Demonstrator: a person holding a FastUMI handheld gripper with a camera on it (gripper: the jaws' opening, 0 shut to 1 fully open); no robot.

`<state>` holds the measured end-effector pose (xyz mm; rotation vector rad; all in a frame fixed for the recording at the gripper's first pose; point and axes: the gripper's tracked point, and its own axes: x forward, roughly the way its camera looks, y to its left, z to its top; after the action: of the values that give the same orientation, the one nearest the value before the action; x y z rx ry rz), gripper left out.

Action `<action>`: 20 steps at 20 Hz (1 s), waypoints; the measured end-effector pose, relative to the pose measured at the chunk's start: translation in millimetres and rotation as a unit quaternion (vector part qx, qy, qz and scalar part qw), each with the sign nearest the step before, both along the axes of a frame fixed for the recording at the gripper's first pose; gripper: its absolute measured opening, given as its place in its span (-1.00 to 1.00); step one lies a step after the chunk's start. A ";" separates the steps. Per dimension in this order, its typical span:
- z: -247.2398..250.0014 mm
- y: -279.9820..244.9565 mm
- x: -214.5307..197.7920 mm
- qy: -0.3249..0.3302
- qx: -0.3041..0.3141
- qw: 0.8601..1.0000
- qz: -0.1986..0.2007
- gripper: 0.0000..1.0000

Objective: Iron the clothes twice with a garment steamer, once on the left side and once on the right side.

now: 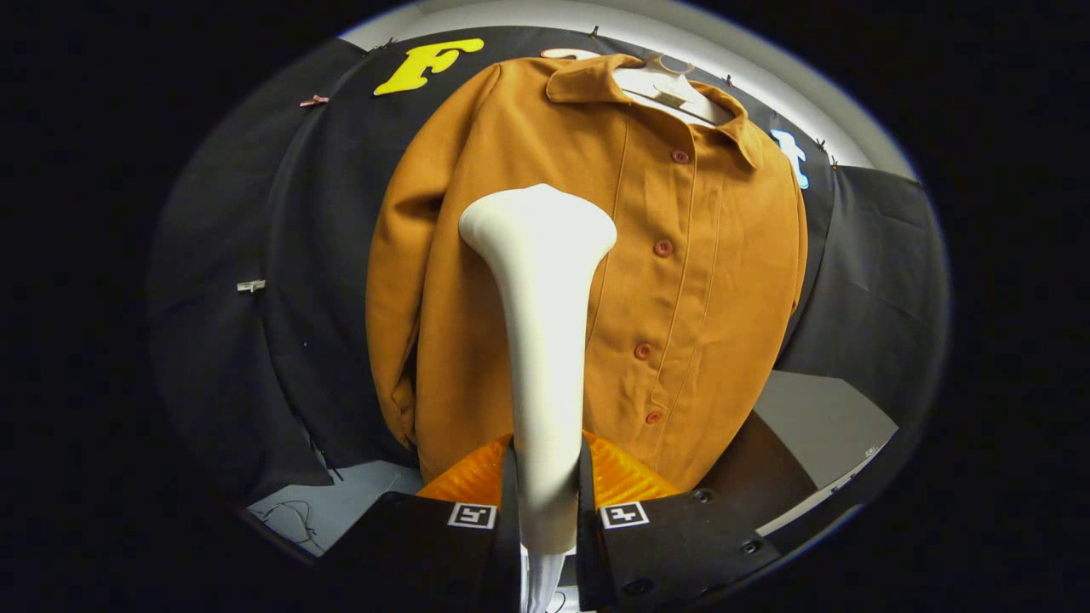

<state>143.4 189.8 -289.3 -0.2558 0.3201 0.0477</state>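
Now jaws tight on steamer (pixel 545 340).

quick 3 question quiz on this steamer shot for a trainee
1. True or false: the gripper is shut on the garment steamer.
2. Against which part of the shirt does the steamer head appear? A) collar B) the panel on the sleeve side of the button row C) hem
3. What does the shirt hang from?

Key: 1 true, both fingers press its handle. 2 B. 3 a white hanger on the booth wall.
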 end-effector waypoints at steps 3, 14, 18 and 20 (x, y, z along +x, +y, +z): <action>-23.4 -6.6 -7.3 0.025 -0.007 1.000 -0.002 -0.41; -89.3 -30.8 -29.8 0.095 -0.026 0.995 -0.005 -0.40; -100.4 -35.6 -42.8 0.114 -0.020 0.993 -0.005 -0.41; -101.4 -38.5 -51.1 0.117 -0.015 0.993 -0.005 -0.41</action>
<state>92.3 151.3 -390.8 -0.2786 0.5550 0.0638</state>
